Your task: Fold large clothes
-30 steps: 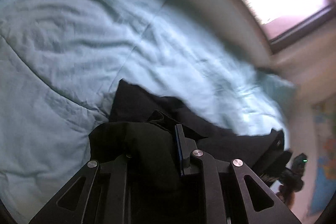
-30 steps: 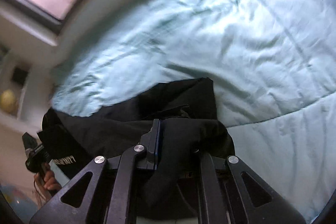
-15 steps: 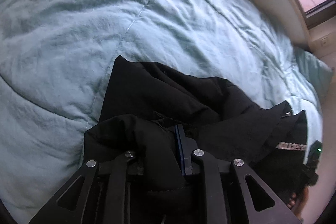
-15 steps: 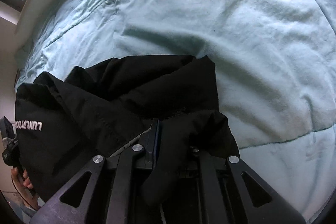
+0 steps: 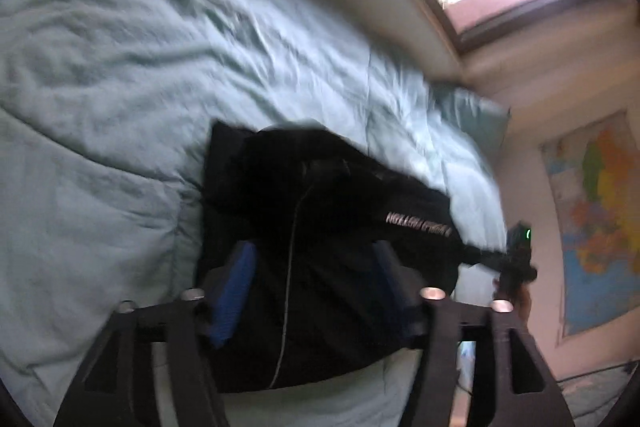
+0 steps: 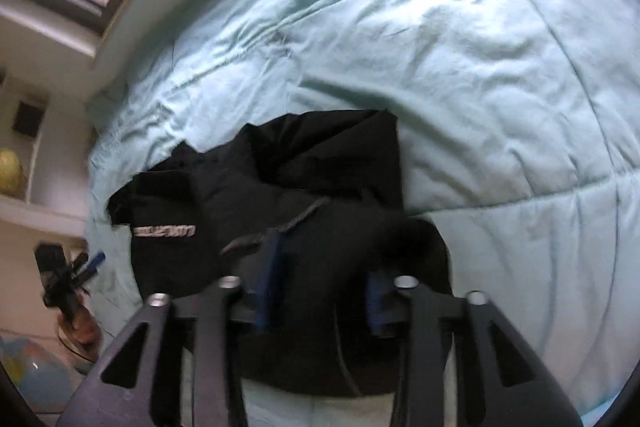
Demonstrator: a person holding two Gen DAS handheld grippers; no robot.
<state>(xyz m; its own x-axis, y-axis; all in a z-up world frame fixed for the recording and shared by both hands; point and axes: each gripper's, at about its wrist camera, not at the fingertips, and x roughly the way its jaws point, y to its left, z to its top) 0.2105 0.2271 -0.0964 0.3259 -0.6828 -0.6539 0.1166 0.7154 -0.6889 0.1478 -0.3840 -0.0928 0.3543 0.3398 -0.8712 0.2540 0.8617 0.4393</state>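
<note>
**Black garment lies bunched on the bed, both tools spread**

The black garment [image 5: 320,247] sits mid-frame on the pale teal duvet [image 5: 100,67]. Its white lettering [image 5: 418,223] is too blurred to read. The left gripper [image 5: 312,275] and right gripper [image 6: 320,283] both stand spread apart over the cloth, clamping nothing.

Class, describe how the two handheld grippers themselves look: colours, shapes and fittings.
Both the left gripper and right gripper are black, with angular cut-out frames, round silver bolts, and two fingers lined with blue pads. No cables, markings or sleeves show.
</note>
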